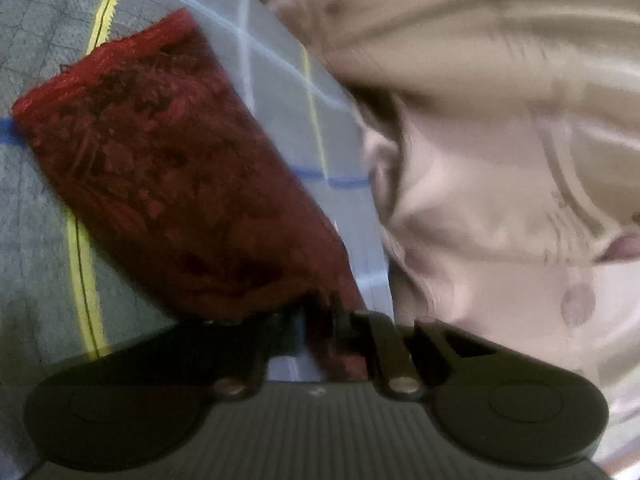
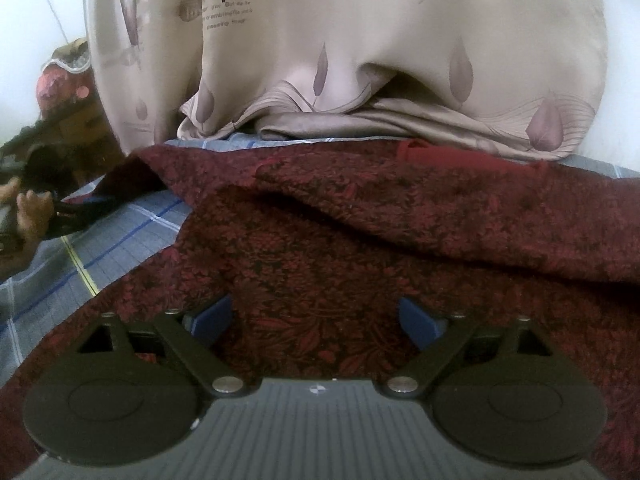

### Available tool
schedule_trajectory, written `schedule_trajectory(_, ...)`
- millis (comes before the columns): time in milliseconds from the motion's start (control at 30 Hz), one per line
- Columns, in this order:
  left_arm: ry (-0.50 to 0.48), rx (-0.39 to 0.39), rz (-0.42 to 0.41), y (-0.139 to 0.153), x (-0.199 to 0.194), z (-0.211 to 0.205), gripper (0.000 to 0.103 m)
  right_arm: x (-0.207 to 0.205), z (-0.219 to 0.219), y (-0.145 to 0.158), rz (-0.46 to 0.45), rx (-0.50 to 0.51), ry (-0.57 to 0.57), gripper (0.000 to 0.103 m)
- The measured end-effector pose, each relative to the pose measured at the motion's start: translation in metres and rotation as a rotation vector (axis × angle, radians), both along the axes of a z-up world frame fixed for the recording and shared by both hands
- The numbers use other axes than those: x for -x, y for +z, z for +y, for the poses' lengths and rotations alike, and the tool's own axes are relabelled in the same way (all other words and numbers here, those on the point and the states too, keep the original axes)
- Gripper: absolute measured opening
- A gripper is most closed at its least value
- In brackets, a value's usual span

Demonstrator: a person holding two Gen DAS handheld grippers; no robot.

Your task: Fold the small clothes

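Observation:
A dark red garment [image 2: 360, 240] with a black floral pattern lies on the grey plaid sheet [image 2: 120, 232], its far edge partly folded over. My right gripper [image 2: 316, 320] is open just above the cloth and holds nothing; its blue pads [image 2: 212, 316] stand wide apart. My left gripper [image 1: 340, 320] is shut on a corner of the red garment [image 1: 168, 168], which hangs stretched away from the jaws over the sheet [image 1: 280, 92]. The left gripper also shows at the far left of the right wrist view [image 2: 64, 212], held by a hand and pulling the cloth's corner.
A beige curtain [image 2: 360, 60] with leaf prints hangs right behind the garment and bunches on the sheet's far edge; it fills the right of the left wrist view [image 1: 500, 140]. Dark clutter [image 2: 60, 128] sits at the far left.

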State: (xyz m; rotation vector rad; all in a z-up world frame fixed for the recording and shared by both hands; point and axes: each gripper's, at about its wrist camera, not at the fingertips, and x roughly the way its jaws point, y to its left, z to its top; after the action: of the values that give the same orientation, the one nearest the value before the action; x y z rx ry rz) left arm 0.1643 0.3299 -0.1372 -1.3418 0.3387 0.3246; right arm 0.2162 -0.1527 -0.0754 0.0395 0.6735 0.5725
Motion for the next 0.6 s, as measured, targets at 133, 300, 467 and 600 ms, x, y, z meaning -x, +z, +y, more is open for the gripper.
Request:
schedule_trajectory(133, 0.008, -0.116, -0.011, 0.023, -0.015, 0.0, 0.01, 0.001, -0.001, 0.0, -0.001, -0.008, -0.004, 0.093)
schedule_trajectory(300, -0.018, -0.315, -0.081, 0.082, -0.034, -0.024, 0.01, 0.002, -0.013, 0.001, -0.001, -0.086, -0.035, 0.094)
schedule_trajectory(467, -0.143, -0.525, -0.194, 0.14, -0.065, -0.086, 0.01, 0.006, -0.067, -0.004, -0.022, -0.407, -0.202, 0.094)
schedule_trajectory(600, -0.301, -0.684, -0.279, 0.168, -0.094, -0.165, 0.01, 0.008, -0.118, -0.021, 0.006, -0.688, -0.39, 0.095)
